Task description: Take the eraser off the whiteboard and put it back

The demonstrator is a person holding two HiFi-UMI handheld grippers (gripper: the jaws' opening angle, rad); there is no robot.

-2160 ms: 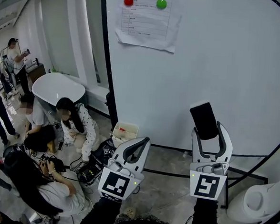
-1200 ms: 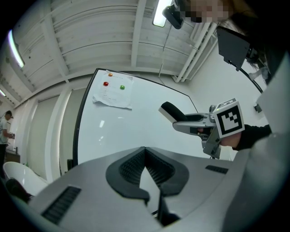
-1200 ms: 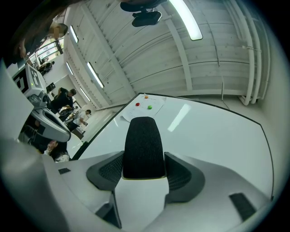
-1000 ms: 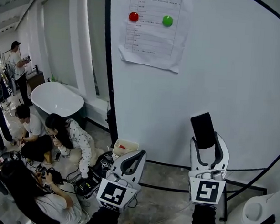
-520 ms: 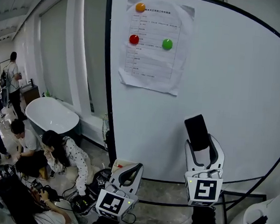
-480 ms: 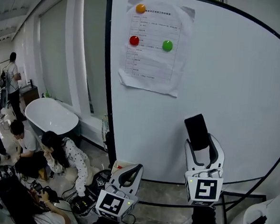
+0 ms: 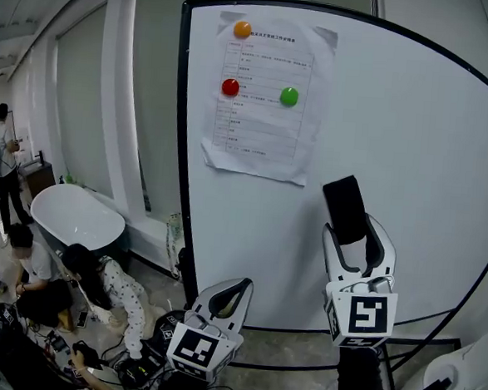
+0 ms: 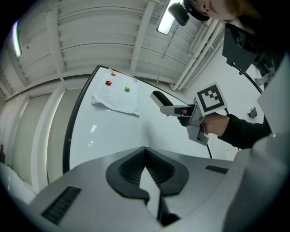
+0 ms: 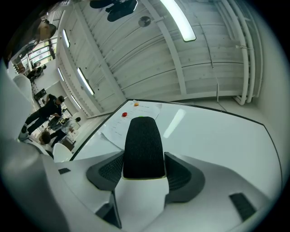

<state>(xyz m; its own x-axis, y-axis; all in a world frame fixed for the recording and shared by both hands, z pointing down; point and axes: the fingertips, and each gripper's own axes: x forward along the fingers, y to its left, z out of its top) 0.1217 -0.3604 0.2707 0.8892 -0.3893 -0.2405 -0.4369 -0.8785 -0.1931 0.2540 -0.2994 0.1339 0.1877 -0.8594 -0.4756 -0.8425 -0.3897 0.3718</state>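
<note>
The eraser [image 7: 349,207] sat in the right gripper [image 7: 358,230], just right of centre in the head view, below and to the right of the paper sheet [image 7: 263,100]. The jaws stood wide and pressed on its two long sides. Only the lower end was clamped, and the dark felt end stuck well out past the tips. It appeared to be off the whiteboard [image 7: 423,136], though how close it was could not be told.

The left gripper [image 7: 231,291], at the lower middle of the frame, had its jaws together on nothing.

The main risk looked like the return. With so little of the eraser in the grip, a nudge on the free end against the board could lever it round or out of the pads. If it met the surface tilted, or the jaws let go before its back lay flat, it would probably fail to cling and would drop to the floor at the bottom of the frame. A push too firm might rock the board on its stand. Drifting toward the upper left could catch the sheet's loose corner or knock the green magnet [image 7: 289,96].
</note>
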